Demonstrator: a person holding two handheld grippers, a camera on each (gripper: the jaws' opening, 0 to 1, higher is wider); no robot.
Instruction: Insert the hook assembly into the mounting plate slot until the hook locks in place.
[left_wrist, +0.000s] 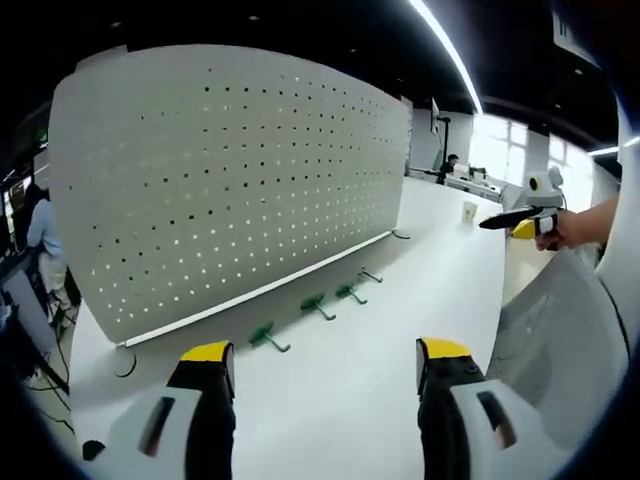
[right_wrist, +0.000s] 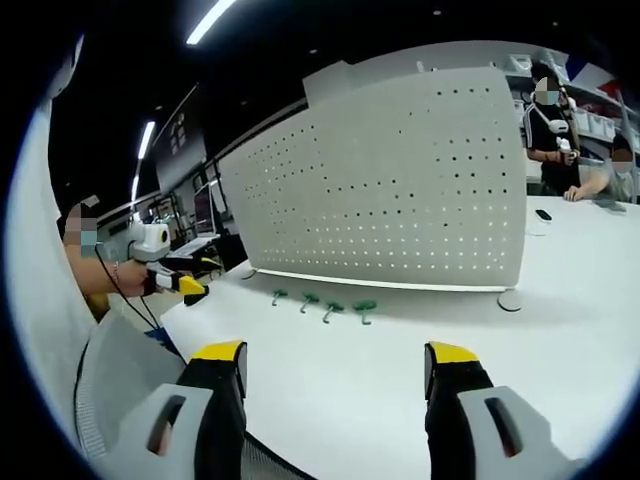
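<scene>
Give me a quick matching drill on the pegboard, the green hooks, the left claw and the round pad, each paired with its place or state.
Things:
1. pegboard
2. green hooks
3. left claw
4. round pad

Places or states:
A. open, holding nothing
B. lying in a row on the table
C. standing upright on the table
D. flat on the table by the board's end

Pairs: 1-C, 2-B, 3-A, 4-D

Ahead of the left gripper (left_wrist: 325, 365), four hooks (left_wrist: 318, 304) lie in a row on the table (left_wrist: 440, 260) before the upright pegboard (left_wrist: 230, 180), the right gripper (left_wrist: 525, 222) off to its right.
</scene>
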